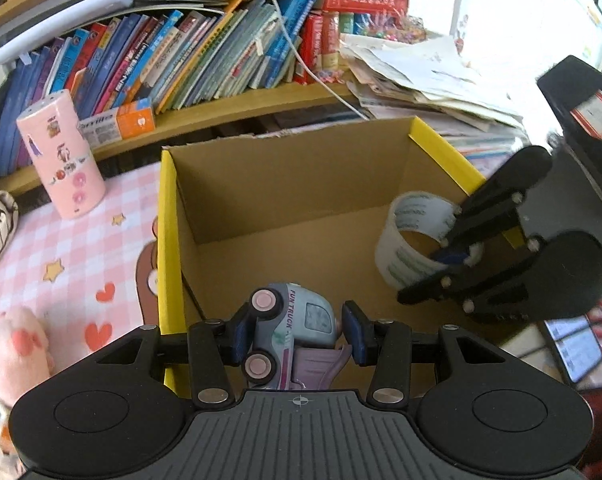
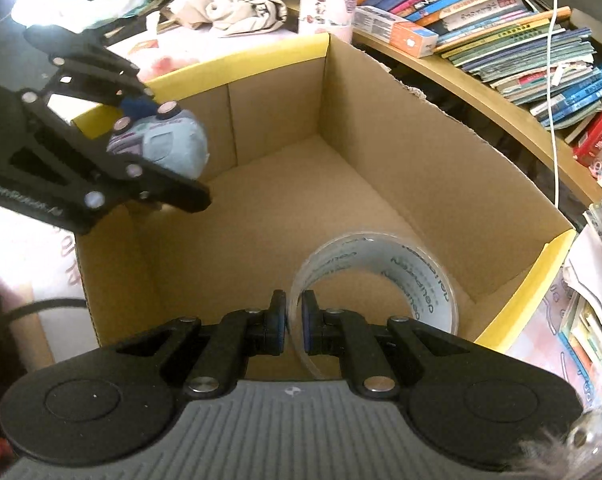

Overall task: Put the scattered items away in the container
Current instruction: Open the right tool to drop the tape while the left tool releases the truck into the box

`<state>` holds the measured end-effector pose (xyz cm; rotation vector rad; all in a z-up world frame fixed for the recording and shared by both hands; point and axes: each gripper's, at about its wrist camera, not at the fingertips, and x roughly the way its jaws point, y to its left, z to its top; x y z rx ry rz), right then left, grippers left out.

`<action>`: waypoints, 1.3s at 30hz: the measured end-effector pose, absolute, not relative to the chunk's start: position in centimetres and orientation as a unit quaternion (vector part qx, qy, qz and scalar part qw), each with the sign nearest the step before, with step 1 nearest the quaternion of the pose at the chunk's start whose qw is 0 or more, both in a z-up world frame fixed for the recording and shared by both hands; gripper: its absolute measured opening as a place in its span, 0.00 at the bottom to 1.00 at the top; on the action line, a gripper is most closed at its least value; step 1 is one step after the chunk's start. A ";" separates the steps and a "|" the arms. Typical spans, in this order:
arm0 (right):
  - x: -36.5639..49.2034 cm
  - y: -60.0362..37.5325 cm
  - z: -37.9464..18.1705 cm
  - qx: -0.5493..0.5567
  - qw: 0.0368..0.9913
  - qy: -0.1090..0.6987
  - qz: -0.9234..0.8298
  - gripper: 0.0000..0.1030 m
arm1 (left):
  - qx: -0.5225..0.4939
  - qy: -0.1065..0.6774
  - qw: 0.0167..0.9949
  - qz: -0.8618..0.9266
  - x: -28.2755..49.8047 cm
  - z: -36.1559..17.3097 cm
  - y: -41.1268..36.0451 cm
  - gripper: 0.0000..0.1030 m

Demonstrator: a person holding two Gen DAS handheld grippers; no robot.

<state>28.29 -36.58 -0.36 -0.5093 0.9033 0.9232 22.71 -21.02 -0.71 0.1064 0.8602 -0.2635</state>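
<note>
Cardboard box is my landmark: my left tool clamps the toy truck over its near rim, while my right tool pinches the tape roll's wall low inside, both poised for dropping.

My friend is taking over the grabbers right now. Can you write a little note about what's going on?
Left hand-held gripper: shut on the toy truck, held above the cardboard box.
Right hand-held gripper: shut on the wall of the tape roll, inside the box.
Done: both items brought to the box.
Left: release both. The box floor looks bare otherwise.
</note>
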 end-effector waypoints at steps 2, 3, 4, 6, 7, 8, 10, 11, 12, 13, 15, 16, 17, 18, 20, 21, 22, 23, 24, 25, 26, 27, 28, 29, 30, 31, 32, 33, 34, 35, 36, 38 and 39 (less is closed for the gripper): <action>27.9 -36.8 -0.3 -0.239 0.763 0.415 0.435 0.08 | 0.054 0.419 0.897 -0.132 22.0 -0.7 -21.2 0.43; 27.7 -36.9 -0.3 -0.241 0.759 0.415 0.440 0.08 | 0.048 0.422 0.895 -0.134 21.6 -0.6 -21.2 0.43; 27.6 -37.0 -0.3 -0.244 0.756 0.413 0.445 0.08 | 0.042 0.425 0.894 -0.136 21.4 -0.5 -21.1 0.43; 27.3 -37.2 -0.4 -0.249 0.749 0.412 0.455 0.08 | 0.035 0.430 0.891 -0.141 20.9 -0.4 -21.2 0.44; 27.1 -37.3 -0.4 -0.252 0.746 0.411 0.460 0.08 | 0.033 0.431 0.890 -0.145 20.6 -0.4 -21.2 0.44; 27.0 -37.5 -0.4 -0.253 0.743 0.410 0.465 0.08 | 0.031 0.433 0.888 -0.150 20.5 -0.4 -21.3 0.44; 26.7 -37.8 -0.4 -0.260 0.733 0.408 0.477 0.08 | 0.028 0.434 0.886 -0.159 20.3 -0.2 -21.4 0.44; 26.6 -38.0 -0.4 -0.266 0.726 0.408 0.485 0.08 | 0.029 0.432 0.887 -0.160 20.3 -0.1 -21.4 0.44; 26.4 -38.1 -0.4 -0.270 0.720 0.408 0.492 0.08 | 0.032 0.427 0.889 -0.159 20.3 0.1 -21.5 0.44; 26.4 -38.1 -0.4 -0.273 0.717 0.408 0.494 0.08 | 0.034 0.421 0.892 -0.160 20.3 0.4 -21.5 0.44; 26.4 -38.0 -0.3 -0.279 0.719 0.404 0.492 0.08 | 0.035 0.408 0.898 -0.157 20.9 1.0 -21.3 0.44; 26.4 -37.9 -0.2 -0.284 0.721 0.400 0.489 0.08 | 0.037 0.402 0.902 -0.154 21.3 1.3 -21.2 0.44; 26.6 -37.8 -0.1 -0.288 0.725 0.396 0.485 0.08 | 0.041 0.398 0.904 -0.150 21.8 1.4 -21.1 0.44; 26.9 -37.7 0.1 -0.288 0.729 0.391 0.482 0.08 | 0.045 0.397 0.905 -0.146 22.3 1.4 -21.1 0.44; 27.7 -37.4 0.4 -0.285 0.736 0.384 0.479 0.08 | 0.059 0.398 0.905 -0.136 23.5 1.2 -21.1 0.44; 28.1 -37.1 0.5 -0.289 0.738 0.379 0.478 0.08 | 0.067 0.400 0.904 -0.133 24.1 0.9 -21.1 0.44; 28.5 -36.8 0.5 -0.295 0.738 0.376 0.477 0.08 | 0.073 0.403 0.903 -0.132 24.5 0.7 -21.2 0.44; 28.9 -36.5 0.4 -0.304 0.736 0.373 0.476 0.08 | 0.079 0.408 0.900 -0.132 25.1 0.3 -21.3 0.44; 29.2 -36.1 0.1 -0.316 0.733 0.371 0.475 0.08 | 0.086 0.413 0.897 -0.132 25.5 -0.1 -21.5 0.44; 29.4 -35.8 -0.1 -0.327 0.728 0.372 0.474 0.08 | 0.094 0.419 0.893 -0.135 26.0 -0.5 -21.7 0.44; 29.7 -35.5 -0.5 -0.337 0.723 0.373 0.474 0.08 | 0.104 0.427 0.888 -0.137 26.2 -1.0 -21.9 0.44; 29.9 -35.3 -0.9 -0.347 0.718 0.377 0.472 0.08 | 0.116 0.433 0.883 -0.139 26.5 -1.4 -22.0 0.44; 30.2 -35.0 -1.2 -0.354 0.713 0.382 0.468 0.08 | 0.134 0.431 0.880 -0.144 26.5 -1.8 -22.4 0.44; 30.5 -34.8 -1.4 -0.358 0.708 0.391 0.467 0.08 | 0.153 0.433 0.876 -0.148 26.6 -2.2 -22.7 0.44; 30.8 -34.6 -1.5 -0.358 0.703 0.398 0.468 0.08 | 0.171 0.432 0.874 -0.147 26.7 -2.4 -23.0 0.44; 31.0 -34.5 -1.6 -0.362 0.699 0.401 0.467 0.08 | 0.184 0.431 0.871 -0.145 26.8 -2.6 -23.2 0.44; 31.2 -34.3 -1.8 -0.368 0.696 0.405 0.465 0.08 | 0.193 0.430 0.870 -0.145 26.8 -2.7 -23.2 0.44; 31.3 -34.1 -2.0 -0.371 0.693 0.411 0.462 0.08 | 0.198 0.430 0.869 -0.145 26.9 -2.8 -23.2 0.44; 31.5 -34.0 -2.1 -0.372 0.689 0.418 0.461 0.09 | 0.202 0.429 0.868 -0.147 26.9 -2.9 -23.2 0.44; 31.5 -33.9 -2.2 -0.374 0.687 0.419 0.461 0.09 | 0.204 0.429 0.867 -0.147 26.9 -2.9 -23.2 0.44; 31.6 -33.8 -2.2 -0.376 0.687 0.419 0.459 0.09 | 0.205 0.429 0.867 -0.146 26.9 -2.9 -23.2 0.44; 31.7 -33.6 -2.3 -0.379 0.688 0.420 0.455 0.12 | 0.211 0.427 0.867 -0.144 26.7 -3.1 -23.3 0.44; 31.7 -33.6 -2.3 -0.378 0.689 0.419 0.454 0.16 | 0.215 0.426 0.867 -0.144 26.7 -3.2 -23.4 0.44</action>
